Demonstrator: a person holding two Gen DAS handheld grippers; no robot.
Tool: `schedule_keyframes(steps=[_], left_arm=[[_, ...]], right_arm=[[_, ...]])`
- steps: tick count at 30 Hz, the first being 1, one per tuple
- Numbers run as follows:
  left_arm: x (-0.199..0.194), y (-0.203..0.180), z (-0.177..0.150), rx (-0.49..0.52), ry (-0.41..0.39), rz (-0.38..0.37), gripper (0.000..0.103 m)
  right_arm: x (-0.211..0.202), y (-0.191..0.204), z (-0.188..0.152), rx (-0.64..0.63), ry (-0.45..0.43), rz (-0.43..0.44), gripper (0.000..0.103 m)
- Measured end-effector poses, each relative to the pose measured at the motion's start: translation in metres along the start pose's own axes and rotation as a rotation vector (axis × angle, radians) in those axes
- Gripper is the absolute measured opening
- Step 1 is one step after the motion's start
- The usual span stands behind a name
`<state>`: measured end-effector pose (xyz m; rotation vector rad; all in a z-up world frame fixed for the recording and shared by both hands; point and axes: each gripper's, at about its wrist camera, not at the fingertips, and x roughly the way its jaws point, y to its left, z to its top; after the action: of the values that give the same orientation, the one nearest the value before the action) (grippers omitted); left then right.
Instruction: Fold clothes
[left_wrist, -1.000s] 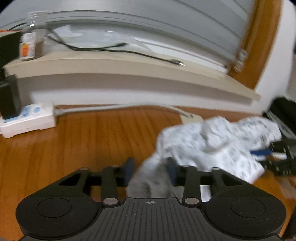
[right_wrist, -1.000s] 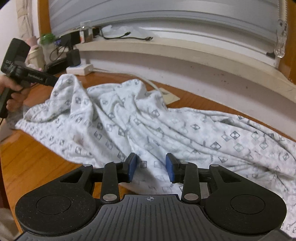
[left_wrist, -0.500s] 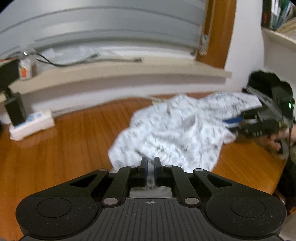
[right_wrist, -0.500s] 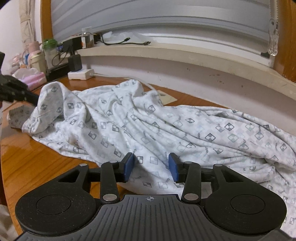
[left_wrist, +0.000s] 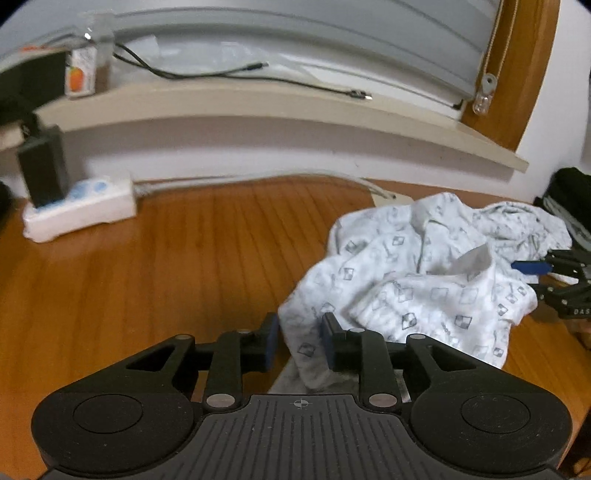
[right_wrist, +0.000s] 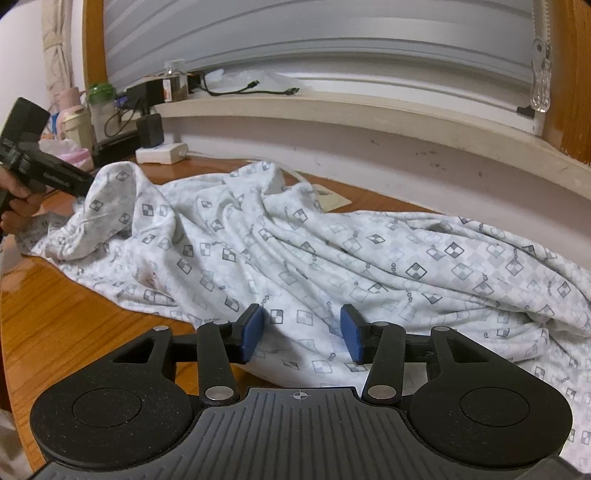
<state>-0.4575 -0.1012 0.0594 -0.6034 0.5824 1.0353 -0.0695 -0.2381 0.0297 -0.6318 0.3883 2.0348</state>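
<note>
Patterned garment (right_wrist: 295, 251) spread in loose ridges across the wooden table (left_wrist: 155, 280), one end bunched near the left gripper (left_wrist: 298, 343), the rest trailing toward the right gripper (right_wrist: 301, 334); still crumpled, so probably being laid out flat ahead of any fold. Left jaws part-open, just been opening, with a fold of cloth hanging between the pads but not visibly pinched; likely a hem let go, or slackened for a better bite. Right jaws moderately wide, also just been opening, poised over the near edge of the cloth, fabric seen between the blue pads (right_wrist: 253, 332) though no pressing shows; apparently lined up to pick an edge opposite the left one, so that both ends can be pulled taut together. Seen from the right wrist, left gripper up at the raised hump of cloth, held by a hand (right_wrist: 16, 206). Power strip (left_wrist: 79, 210) and adapter (left_wrist: 44, 171) at the back of the table, cables (left_wrist: 229, 70) and a bottle (left_wrist: 86, 70) on the sill, all well apart from the garment, leaving room to spread. Risk, as a judgement: thin layers slipping out of a shallow pinch.
</note>
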Motion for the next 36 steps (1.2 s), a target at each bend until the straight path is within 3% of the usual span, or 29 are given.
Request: schedule_keyframes(steps=[3, 6, 7, 12, 15, 18, 21, 25, 27, 29, 31, 35, 36], left_arm=[[0.006, -0.001, 0.003, -0.006, 0.004, -0.01, 0.027], [0.007, -0.007, 0.008, 0.04, 0.001, 0.017, 0.005], [0.005, -0.011, 0.01, 0.063, -0.01, 0.035, 0.005], [-0.046, -0.016, 0.043, 0.106, -0.204, 0.144, 0.004], [-0.07, -0.01, 0.074, 0.123, -0.295, 0.249, 0.004], [-0.084, -0.002, 0.107, 0.134, -0.358, 0.364, 0.004], [-0.063, 0.018, 0.123, 0.088, -0.275, 0.407, 0.006], [-0.035, 0.018, 0.106, 0.084, -0.214, 0.408, 0.023], [-0.027, 0.014, 0.096, 0.059, -0.215, 0.387, 0.024], [-0.023, 0.006, 0.089, 0.058, -0.213, 0.358, 0.025], [-0.017, -0.005, 0.085, 0.07, -0.216, 0.33, 0.04], [-0.001, -0.03, 0.087, 0.087, -0.217, 0.248, 0.042], [0.006, -0.038, 0.088, 0.092, -0.217, 0.226, 0.049]], right_arm=[[0.0, 0.0, 0.0, 0.001, 0.0, -0.001, 0.048], [0.0, 0.0, -0.001, 0.003, -0.001, -0.004, 0.049], [-0.001, 0.001, -0.001, 0.003, 0.0, -0.01, 0.051], [-0.002, -0.001, -0.002, 0.011, 0.002, -0.005, 0.055], [-0.005, 0.006, -0.004, -0.045, -0.004, 0.012, 0.055], [-0.016, 0.009, -0.002, -0.02, -0.046, 0.042, 0.056], [-0.027, 0.005, -0.002, 0.006, -0.079, 0.039, 0.058], [-0.037, -0.01, -0.01, 0.03, -0.085, -0.019, 0.058], [-0.042, -0.023, -0.014, 0.053, -0.081, -0.06, 0.058], [-0.047, -0.036, -0.017, 0.069, -0.073, -0.107, 0.058], [-0.052, -0.05, -0.021, 0.086, -0.064, -0.149, 0.058], [-0.061, -0.071, -0.029, 0.1, -0.049, -0.217, 0.058], [-0.063, -0.076, -0.032, 0.101, -0.046, -0.231, 0.058]])
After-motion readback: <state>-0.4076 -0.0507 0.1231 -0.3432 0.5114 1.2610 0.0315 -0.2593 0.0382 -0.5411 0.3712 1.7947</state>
